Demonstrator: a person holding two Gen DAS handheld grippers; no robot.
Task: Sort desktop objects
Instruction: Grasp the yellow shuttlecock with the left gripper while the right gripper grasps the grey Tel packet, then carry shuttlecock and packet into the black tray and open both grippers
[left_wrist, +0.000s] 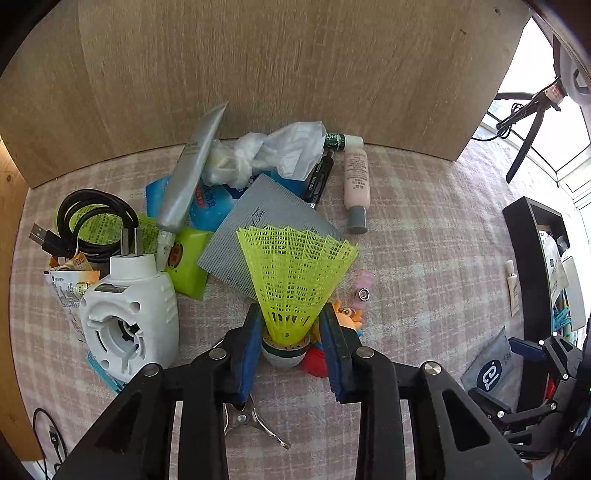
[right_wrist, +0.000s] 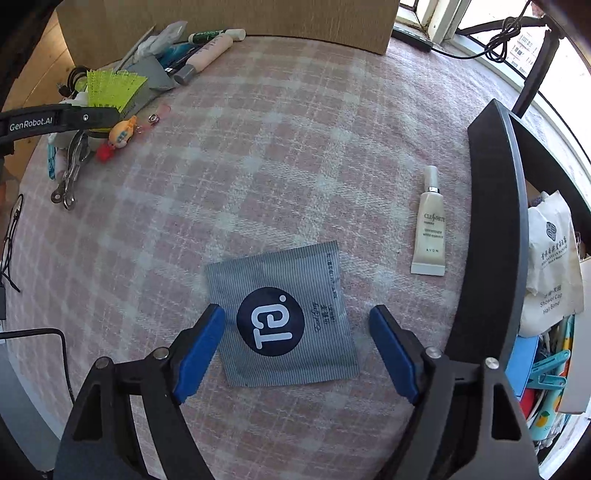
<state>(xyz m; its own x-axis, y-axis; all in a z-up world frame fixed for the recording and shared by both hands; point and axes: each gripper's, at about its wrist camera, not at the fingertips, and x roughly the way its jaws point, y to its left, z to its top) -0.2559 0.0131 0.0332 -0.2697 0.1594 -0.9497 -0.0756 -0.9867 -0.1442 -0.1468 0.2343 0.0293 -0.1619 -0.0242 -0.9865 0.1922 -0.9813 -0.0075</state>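
Left gripper (left_wrist: 291, 328): blue-padded jaws pressed on both sides of the base of a yellow-green plastic mesh shuttlecock (left_wrist: 295, 280) with white cork tip, skirt fanning away from the camera, over the pink-and-white checked tablecloth (left_wrist: 424, 229); beyond it, a heap against the wooden board: grey ribbed sachet (left_wrist: 258, 218), silver tube (left_wrist: 188, 173), crumpled clear plastic bag (left_wrist: 273, 151), pink bottle with grey cap (left_wrist: 356, 184), coiled black USB cable (left_wrist: 92, 221), white plug-in device (left_wrist: 129, 314). Right gripper (right_wrist: 297, 347): jaws wide apart, one on each side of a flat grey striped sachet with dark round logo (right_wrist: 284, 317) lying on the cloth, pads not touching it; a small cream tube (right_wrist: 430, 229) lies near, beside a black storage box (right_wrist: 495, 221).
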